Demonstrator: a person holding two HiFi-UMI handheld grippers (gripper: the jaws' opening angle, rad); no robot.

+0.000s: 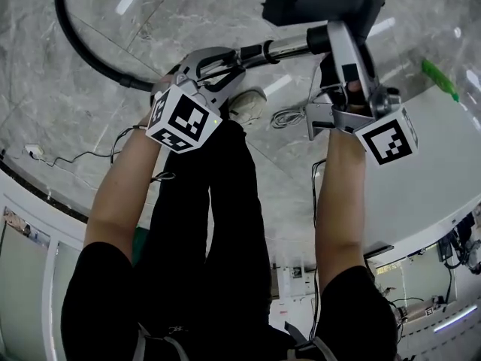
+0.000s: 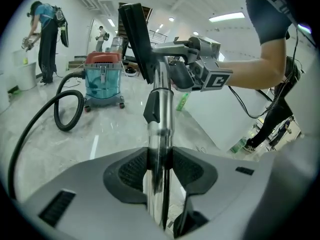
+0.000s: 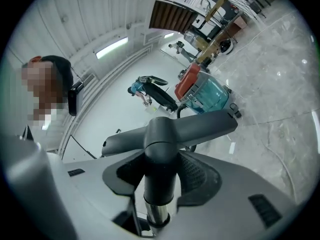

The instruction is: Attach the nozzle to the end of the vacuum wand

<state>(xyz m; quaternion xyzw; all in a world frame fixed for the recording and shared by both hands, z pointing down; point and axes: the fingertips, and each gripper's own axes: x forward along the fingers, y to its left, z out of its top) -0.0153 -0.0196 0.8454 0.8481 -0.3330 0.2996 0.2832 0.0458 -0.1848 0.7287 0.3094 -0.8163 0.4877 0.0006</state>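
The left tongs [image 2: 160, 170] are clamped round the chrome vacuum wand [image 2: 164, 119], which is held in the air above the marble floor [image 1: 75, 89]. The right tongs [image 3: 159, 176] grip the dark neck of the nozzle [image 3: 172, 129], which sits on the wand's far end, its flat head crosswise.

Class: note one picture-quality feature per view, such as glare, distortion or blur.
Head view: light streaks glare on the glossy floor. Left gripper view: fisheye curvature, black corners, reflections on the chrome wand. Right gripper view: same curvature; the nozzle is sharp.
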